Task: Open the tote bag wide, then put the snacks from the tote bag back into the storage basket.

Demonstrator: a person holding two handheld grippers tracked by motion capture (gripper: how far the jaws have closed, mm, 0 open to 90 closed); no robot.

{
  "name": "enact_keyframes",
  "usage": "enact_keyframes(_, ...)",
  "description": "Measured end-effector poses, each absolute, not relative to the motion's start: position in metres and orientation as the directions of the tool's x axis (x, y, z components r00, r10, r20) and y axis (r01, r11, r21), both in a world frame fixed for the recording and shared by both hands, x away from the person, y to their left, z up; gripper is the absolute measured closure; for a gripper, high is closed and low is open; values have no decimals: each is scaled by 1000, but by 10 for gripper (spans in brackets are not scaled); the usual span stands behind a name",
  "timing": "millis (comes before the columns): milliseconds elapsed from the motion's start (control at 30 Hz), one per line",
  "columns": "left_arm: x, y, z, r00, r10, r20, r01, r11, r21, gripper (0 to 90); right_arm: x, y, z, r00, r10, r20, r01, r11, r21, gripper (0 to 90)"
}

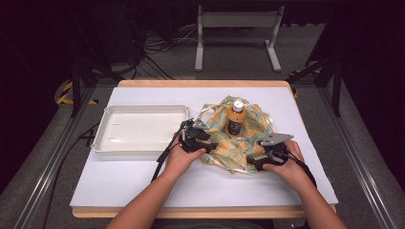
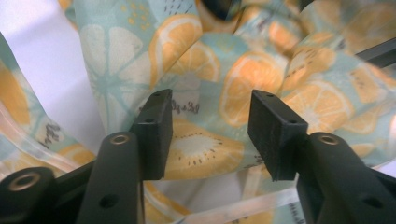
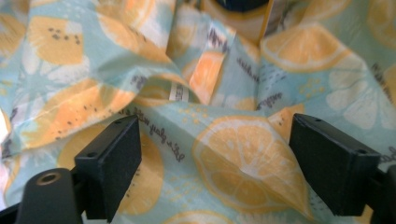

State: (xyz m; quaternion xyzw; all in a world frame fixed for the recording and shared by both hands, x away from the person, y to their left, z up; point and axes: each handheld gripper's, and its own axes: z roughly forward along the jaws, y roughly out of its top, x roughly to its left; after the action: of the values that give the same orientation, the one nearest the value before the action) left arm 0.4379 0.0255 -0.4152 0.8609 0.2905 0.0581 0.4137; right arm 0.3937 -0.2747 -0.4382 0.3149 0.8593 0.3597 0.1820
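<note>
Both hands reach forward, left gripper (image 1: 211, 145) and right gripper (image 1: 254, 162) released, jaws apart over crumpled citrus-print cloth (image 1: 224, 150) on the white-covered table (image 1: 143, 176).

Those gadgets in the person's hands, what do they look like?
Both are black handheld tools. The left gripper and right gripper each carry a grey three-cornered plate on top and trail a black cable. Up close, each ends in two flat rectangular black pads with small screw holes. The forearms are bare, without sleeves.
</note>
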Motion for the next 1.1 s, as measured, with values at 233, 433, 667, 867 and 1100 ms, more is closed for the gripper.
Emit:
enact_keyframes(233, 431, 33, -394, 836, 531, -138, 407, -430, 806, 465, 385, -277, -419, -710, 695, -113, 315, 457, 832, 195)
enact_keyframes(433, 428, 36, -377, 849, 512, -128, 368, -400, 839, 463, 374, -287, -400, -667, 738, -100, 265, 360, 895, 216)
enact_keyframes(667, 434, 37, -364, 869, 483, -105, 319, -386, 865, 442, 367, -301, -388, -656, 752, -71, 259, 312, 914, 234)
enact_keyframes(867, 441, 33, -351, 876, 472, -100, 295, -360, 885, 425, 355, -301, -389, -659, 750, -65, 242, 293, 925, 246)
enact_keyframes(1100, 450, 23, -336, 896, 435, -90, 255, -337, 907, 395, 356, -301, -391, -637, 766, -84, 247, 306, 920, 245)
